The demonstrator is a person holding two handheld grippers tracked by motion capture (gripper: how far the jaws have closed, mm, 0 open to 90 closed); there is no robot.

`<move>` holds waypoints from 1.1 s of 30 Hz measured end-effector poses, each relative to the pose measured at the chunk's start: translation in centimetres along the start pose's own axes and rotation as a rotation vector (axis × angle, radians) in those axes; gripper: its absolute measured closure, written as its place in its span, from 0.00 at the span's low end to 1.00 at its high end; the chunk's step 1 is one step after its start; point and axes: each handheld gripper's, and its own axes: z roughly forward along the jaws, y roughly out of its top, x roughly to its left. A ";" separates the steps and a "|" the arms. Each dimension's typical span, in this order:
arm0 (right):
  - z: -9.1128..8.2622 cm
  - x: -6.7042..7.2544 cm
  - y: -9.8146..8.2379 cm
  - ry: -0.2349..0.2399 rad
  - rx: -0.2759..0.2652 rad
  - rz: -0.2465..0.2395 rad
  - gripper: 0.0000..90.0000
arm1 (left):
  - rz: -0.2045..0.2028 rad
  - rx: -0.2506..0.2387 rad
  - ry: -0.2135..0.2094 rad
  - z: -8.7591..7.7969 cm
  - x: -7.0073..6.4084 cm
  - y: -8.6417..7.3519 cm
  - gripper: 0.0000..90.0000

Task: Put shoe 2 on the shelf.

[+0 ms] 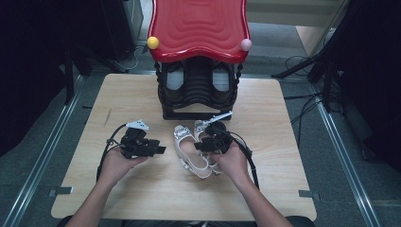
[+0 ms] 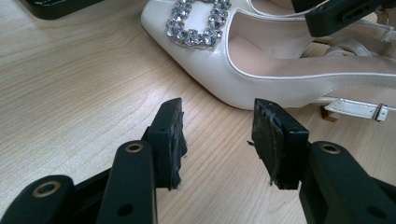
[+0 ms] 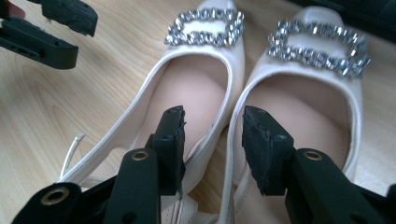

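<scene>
Left gripper (image 1: 160, 150) rests on the wooden table (image 1: 142, 189) just left of the pair of cream shoes (image 1: 191, 151), its jaws apart with bare wood between them. Right of it, the shoes lie side by side, jewelled buckles (image 3: 205, 28) toward the black rack (image 1: 197, 94). Right gripper (image 1: 199, 145) hangs above the shoes, jaws apart over their adjoining inner edges, gripping neither.

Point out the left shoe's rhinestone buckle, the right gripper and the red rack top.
rhinestone buckle (image 3: 205, 27), right gripper view, its sparkling frame.
right gripper (image 3: 212, 144), right gripper view, between its jaw tips.
red rack top (image 1: 198, 23), high view, its ribbed surface.
</scene>
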 end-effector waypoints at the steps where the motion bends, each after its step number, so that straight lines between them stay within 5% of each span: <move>1: 0.1 -0.1 0.0 0.003 0.005 0.006 0.67 | -0.001 0.000 -0.002 0.0 0.0 0.0 0.60; 12: 1.5 -0.5 0.5 -0.015 0.183 0.032 0.73 | -0.001 0.005 0.008 -0.1 0.2 0.0 0.60; 33: 2.5 -0.2 2.6 -0.055 0.304 0.030 0.93 | -0.006 0.003 0.037 -0.3 0.9 -0.2 0.55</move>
